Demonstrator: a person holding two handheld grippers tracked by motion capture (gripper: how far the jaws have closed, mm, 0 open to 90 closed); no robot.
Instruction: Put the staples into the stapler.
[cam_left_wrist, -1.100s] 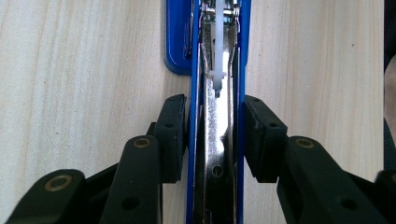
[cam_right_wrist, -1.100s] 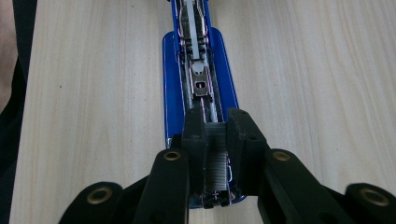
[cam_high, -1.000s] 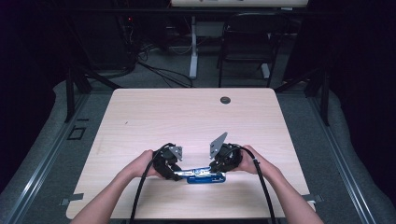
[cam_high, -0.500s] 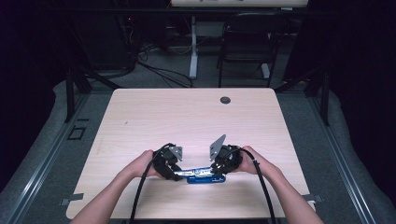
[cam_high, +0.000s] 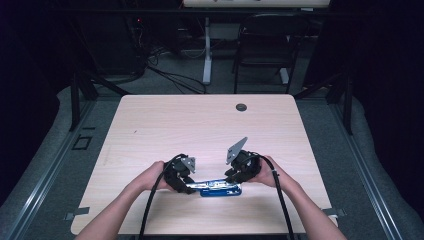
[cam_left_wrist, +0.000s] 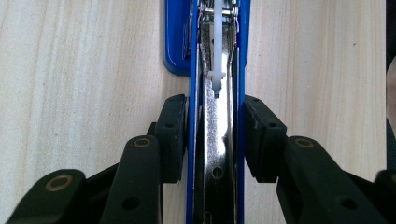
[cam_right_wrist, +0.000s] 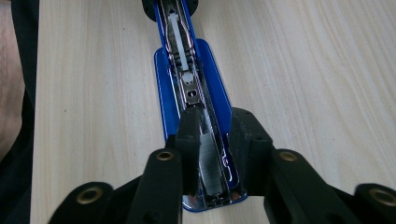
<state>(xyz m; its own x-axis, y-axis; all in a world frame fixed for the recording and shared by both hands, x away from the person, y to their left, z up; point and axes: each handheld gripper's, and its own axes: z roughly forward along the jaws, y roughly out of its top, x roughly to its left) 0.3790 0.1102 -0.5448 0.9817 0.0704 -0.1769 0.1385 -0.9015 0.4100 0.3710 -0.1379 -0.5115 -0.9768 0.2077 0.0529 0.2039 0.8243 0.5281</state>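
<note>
A blue stapler (cam_high: 220, 188) lies flat on the wooden table (cam_high: 200, 125), close to the table's near edge and well apart from the small dark grommet (cam_high: 241, 107) set in the far side; its top is swung open, so the bright metal staple channel (cam_left_wrist: 217, 140) faces up along its length. The left gripper (cam_high: 184, 181) holds one end of the stapler; in the left gripper view its two black pads (cam_left_wrist: 170, 135) sit against the blue side walls, clamped on the stapler from both sides, with a white plastic pusher (cam_left_wrist: 217, 56) showing farther along the channel. The right gripper (cam_high: 234, 176) is at the stapler's other end; in the right gripper view its jaws straddle the stapler's rounded tip (cam_right_wrist: 210, 186), and they have just been closing a little with the stapler between them; the left pad appears to press on the channel's edge, while the right pad rests at the blue wall, though whether it bears on it is hard to make out. In the high view the grippers and their grey plates cover both ends of the stapler, so little more than a short blue stretch between them is visible; the person's forearms are cut off at the bottom edge; the room beyond the table is dark, with a chair (cam_high: 265, 45) and cables barely legible.
</note>
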